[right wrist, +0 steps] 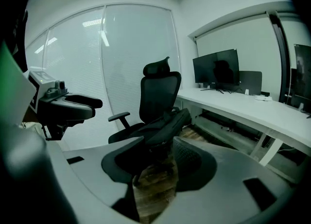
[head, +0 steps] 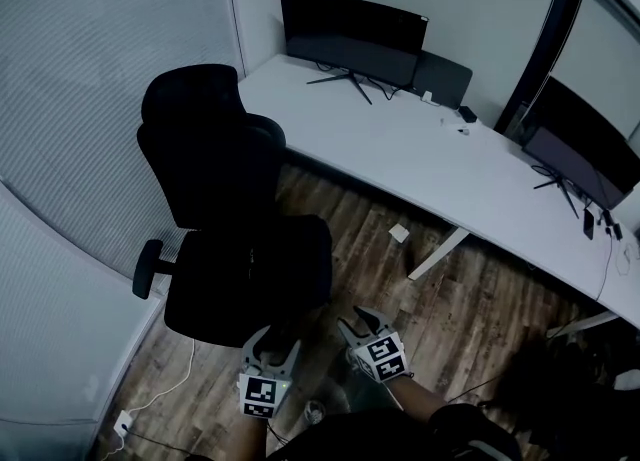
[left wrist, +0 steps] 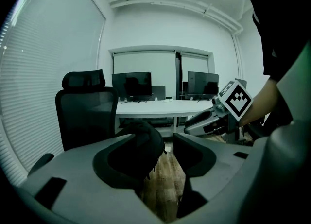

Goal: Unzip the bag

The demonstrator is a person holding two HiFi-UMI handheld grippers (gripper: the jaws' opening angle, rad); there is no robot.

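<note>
Right tongs [right wrist: 158,143] agape; bag [right wrist: 167,122] on chair [right wrist: 159,91]

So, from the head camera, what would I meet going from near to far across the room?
The left gripper and right gripper side by side → black office chair → white desk → monitor against the far wall.

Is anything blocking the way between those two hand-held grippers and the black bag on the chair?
Nothing visible does. The bag lies on the chair seat. The left hand-held gripper and the right hand-held gripper both point toward it with open, empty jaws. Only wood floor shows between.
</note>
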